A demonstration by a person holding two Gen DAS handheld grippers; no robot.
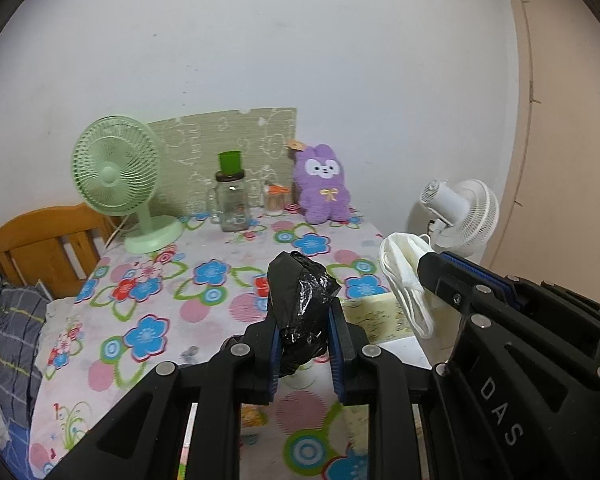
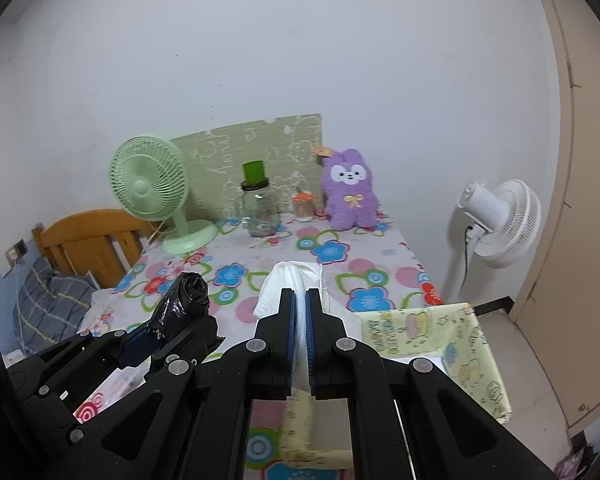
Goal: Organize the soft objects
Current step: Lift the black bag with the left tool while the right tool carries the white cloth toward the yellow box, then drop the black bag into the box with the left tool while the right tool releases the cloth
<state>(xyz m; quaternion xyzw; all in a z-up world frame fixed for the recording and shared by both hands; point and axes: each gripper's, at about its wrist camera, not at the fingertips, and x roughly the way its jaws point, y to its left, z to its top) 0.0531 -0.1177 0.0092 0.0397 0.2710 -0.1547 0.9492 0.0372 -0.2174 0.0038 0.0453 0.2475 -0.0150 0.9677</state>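
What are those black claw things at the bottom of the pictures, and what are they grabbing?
They are grabbing tools. A person holds one in each hand, and each has two fingers and a little camera looking along them. So one picture looks out from the left gripper, the other from the right gripper.

The left one is squeezing a scrunched black plastic bag. The right one is squeezing a folded white tissue.

Below them is a table with a flowery tablecloth. At its far end stand a green fan, a glass jar with a green cup on top, and a purple plush bunny. Near the right gripper is a pale yellow fabric box. A white fan stands on the floor beside the table.
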